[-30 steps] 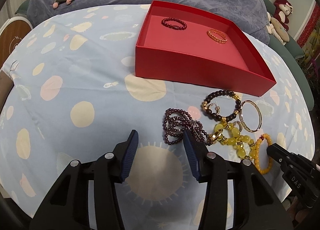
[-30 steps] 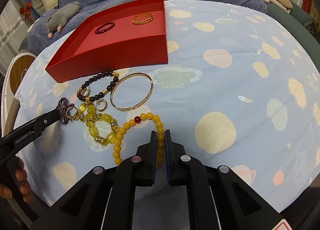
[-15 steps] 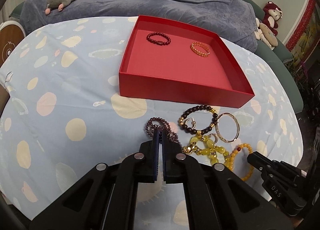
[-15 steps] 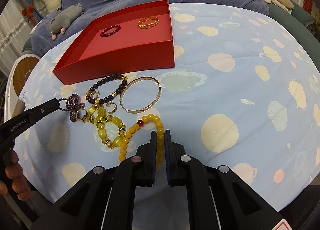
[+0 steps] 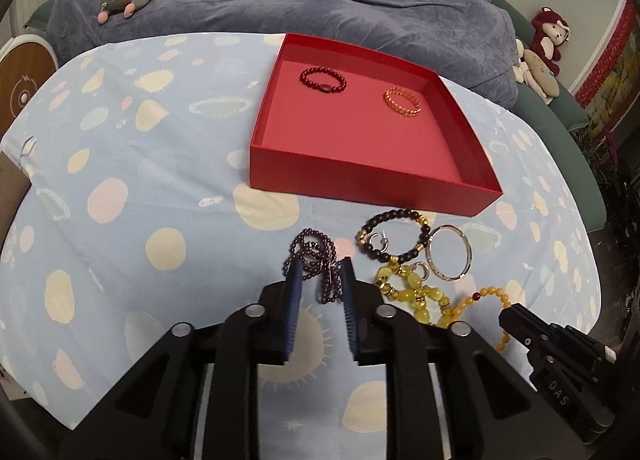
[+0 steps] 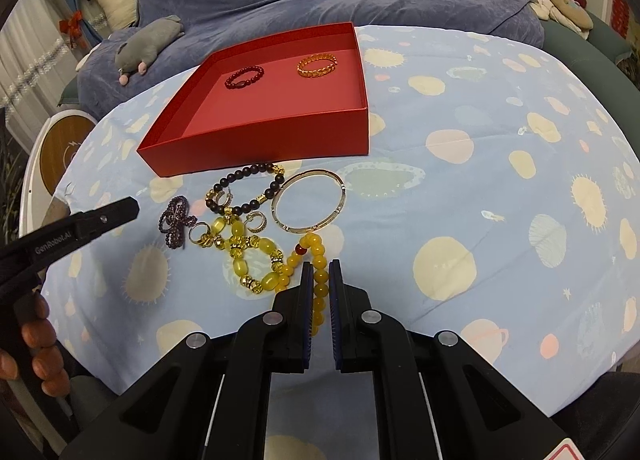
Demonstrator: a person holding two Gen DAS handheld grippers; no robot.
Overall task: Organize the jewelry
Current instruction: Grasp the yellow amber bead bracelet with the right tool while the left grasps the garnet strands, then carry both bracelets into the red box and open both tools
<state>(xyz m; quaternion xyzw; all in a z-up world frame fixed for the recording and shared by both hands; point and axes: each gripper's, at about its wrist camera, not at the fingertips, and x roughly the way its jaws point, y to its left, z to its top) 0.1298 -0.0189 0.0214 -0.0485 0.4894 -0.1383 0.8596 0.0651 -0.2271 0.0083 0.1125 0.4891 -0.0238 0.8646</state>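
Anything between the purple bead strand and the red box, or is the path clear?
Nothing visible blocks it. The purple bead strand lies on the cloth between the opening jaws of the left gripper, untouched by the pads. Only bare cloth separates it from the red box, whose near wall must be cleared. The other jewelry lies to its right.

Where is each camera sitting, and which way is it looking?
Left wrist: rides the left gripper, looking down along its opening jaws at the purple bead strand; the right gripper's tip shows.
Right wrist: rides the right gripper, shut on the yellow bead bracelet; the left gripper and a hand show.
Both share the red box and jewelry pile.
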